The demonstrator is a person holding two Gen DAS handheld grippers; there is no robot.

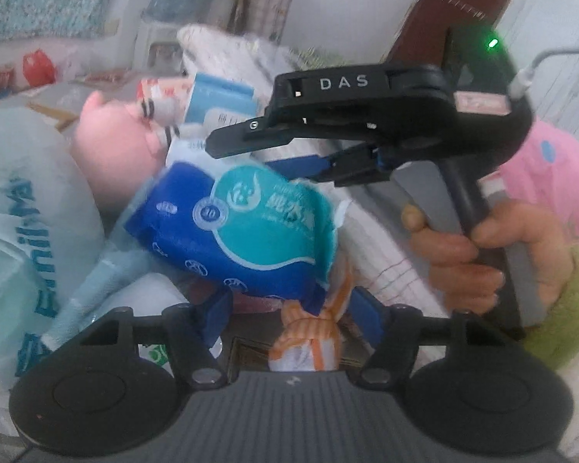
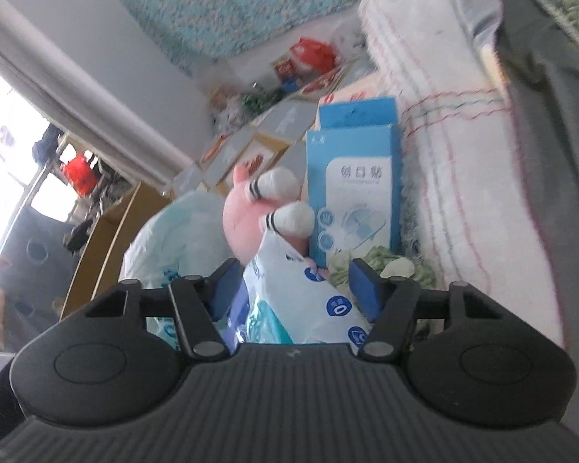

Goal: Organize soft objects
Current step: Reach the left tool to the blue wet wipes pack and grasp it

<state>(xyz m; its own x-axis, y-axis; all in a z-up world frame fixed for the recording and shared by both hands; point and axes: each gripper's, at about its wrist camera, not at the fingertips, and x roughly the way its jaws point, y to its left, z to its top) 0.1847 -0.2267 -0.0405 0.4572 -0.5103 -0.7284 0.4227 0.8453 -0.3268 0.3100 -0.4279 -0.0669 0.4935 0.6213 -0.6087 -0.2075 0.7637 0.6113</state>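
Note:
A blue and teal tissue pack point(image 1: 243, 227) lies tilted on a heap of soft things. My left gripper point(image 1: 291, 312) stands open around its near end. One blue pad is at the pack's edge, and the other is apart from it, beside an orange-striped plush point(image 1: 308, 343). My right gripper point(image 1: 251, 154), held by a hand point(image 1: 482, 262), reaches over the pack's far end. In the right wrist view the pack point(image 2: 289, 297) sits between that gripper's fingers point(image 2: 295, 289), with a gap on the right side. A pink plush point(image 1: 112, 146) point(image 2: 243, 212) lies just beyond.
A white plastic bag point(image 1: 19, 212) point(image 2: 173, 227) bulges on the left. A blue box point(image 2: 355, 189) stands behind the pink plush, against a folded white blanket point(image 2: 444, 154). Another pink plush point(image 1: 552, 177) lies at the far right. A pale blue plush limb point(image 1: 92, 285) runs under the pack.

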